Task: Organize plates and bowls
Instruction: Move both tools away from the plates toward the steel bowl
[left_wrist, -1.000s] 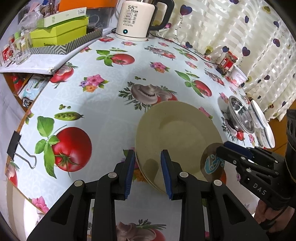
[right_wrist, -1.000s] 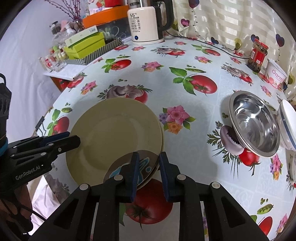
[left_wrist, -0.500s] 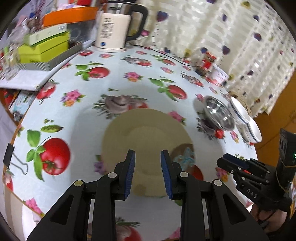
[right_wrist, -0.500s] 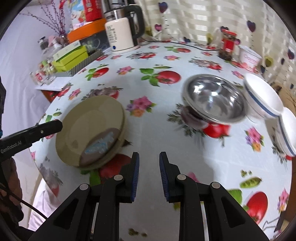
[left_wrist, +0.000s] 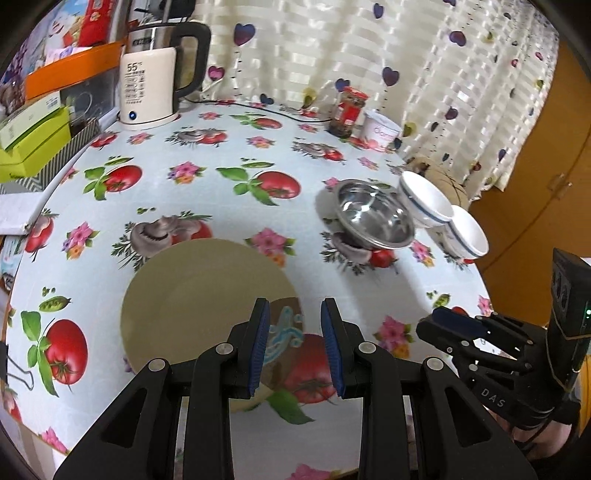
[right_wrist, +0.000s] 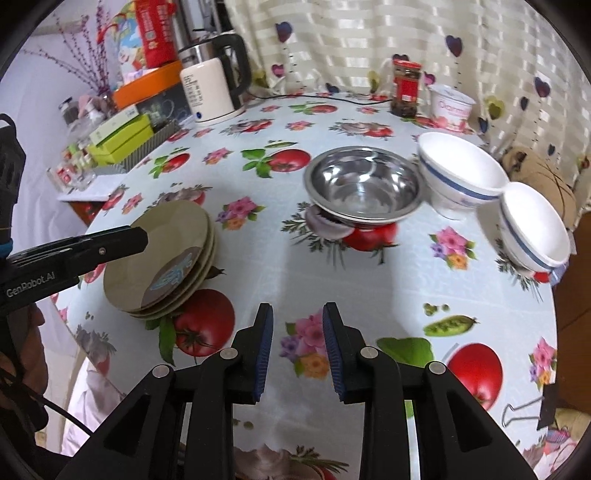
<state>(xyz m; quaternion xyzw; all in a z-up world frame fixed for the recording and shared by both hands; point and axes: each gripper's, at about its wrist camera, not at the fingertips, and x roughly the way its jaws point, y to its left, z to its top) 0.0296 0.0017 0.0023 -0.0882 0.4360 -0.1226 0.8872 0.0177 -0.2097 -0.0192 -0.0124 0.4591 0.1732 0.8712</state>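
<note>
Setting: round worktop (right_wrist: 258, 258) under a tomato-and-flower oilcloth, heart-dotted curtain (right_wrist: 369, 33) behind, an electric kettle (right_wrist: 212, 88) and boxes at the far edge.
Plates: stack of beige plates (right_wrist: 159, 262) near the worktop's left edge in the right wrist view, already gathered; the small patterned plate (right_wrist: 173, 275) lies on top, toward the near rim.
Bowls: steel bowl (right_wrist: 364, 184) sits mid-worktop, with two white blue-banded bowls (right_wrist: 461, 177) just beside it to the right, the nearer one (right_wrist: 532, 225) close to the worktop edge. All three stand apart, not nested.
Left tool (left_wrist: 295, 345): jaws slightly parted with nothing between them, hanging over the near rim of the plate stack.
Right tool (right_wrist: 297, 347): jaws have just been opening, a small gap now and nothing in it; it hangs above bare oilcloth, pointed toward the bowls.
Step in hand: plates appear done; the work seems to be turning to the bowls.
Next move: likely a wider opening of the right tool to pinch a bowl rim, then stacking. The steel bowl's thin, slick lip and the white bowl near the edge call for a careful grip.
</note>
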